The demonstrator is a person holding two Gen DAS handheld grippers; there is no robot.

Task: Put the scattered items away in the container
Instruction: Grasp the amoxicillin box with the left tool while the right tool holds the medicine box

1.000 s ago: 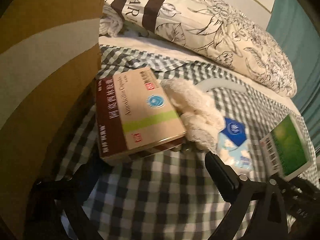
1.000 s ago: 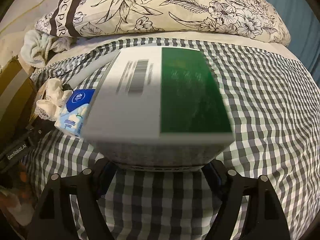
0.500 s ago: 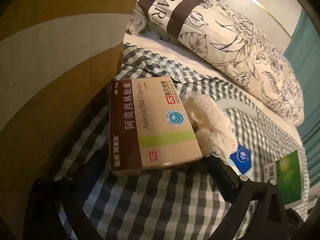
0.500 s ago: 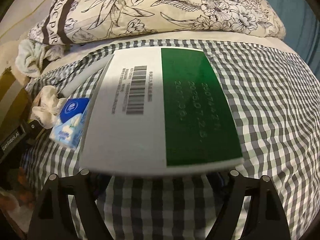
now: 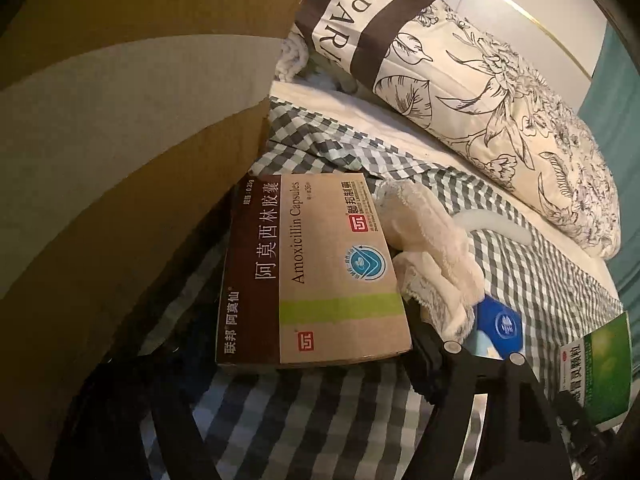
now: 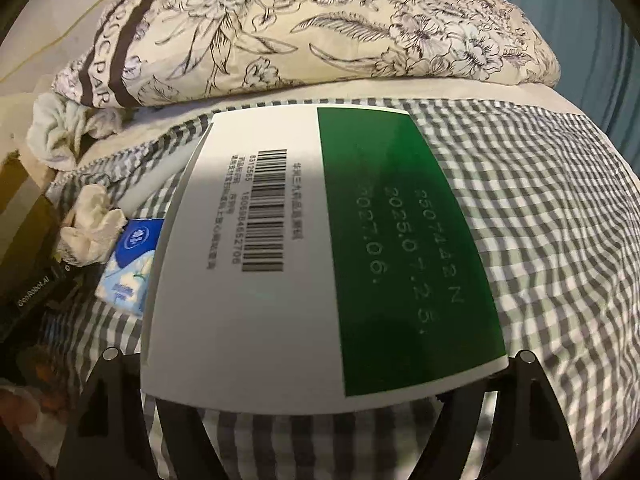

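Left wrist view
Left hand-held gripper (image 5: 316,364): pinching the amoxicillin capsule box (image 5: 312,268) by its sides, one finger against the near right corner, the other dark under the left edge.
Amoxicillin capsule box: brown and tan, face up, lifted over the checked bed cover (image 5: 328,420), just beside the wall of the cardboard box (image 5: 132,152).
Cardboard box: fills the left side of the view, a pale tape band across its wall; it stands at the bed's left edge.
Cream lace cloth (image 5: 432,252): crumpled on the bed, touching the capsule box's right edge.
Blue tissue pack (image 5: 500,324): partly under the cloth, behind the right finger.
Green and white box (image 5: 600,368): at the right edge of the view, upright and tilted.
Floral pillow (image 5: 460,80): along the head of the bed, a knitted cloth (image 5: 292,56) tucked beside it.

Right wrist view
Right hand-held gripper (image 6: 320,376): pinching the green and white box (image 6: 320,256) at its near corners, fingers spread wide to its width.
Green and white box: held above the middle of the bed, barcode panel and green date panel facing up.
Blue tissue pack (image 6: 132,264): on the bed cover (image 6: 552,240) just left of the held box.
Cream lace cloth (image 6: 92,232): touching the tissue pack's far side.
Cardboard box (image 6: 20,200): at the bed's left edge.
Floral pillow (image 6: 320,28): across the head of the bed.
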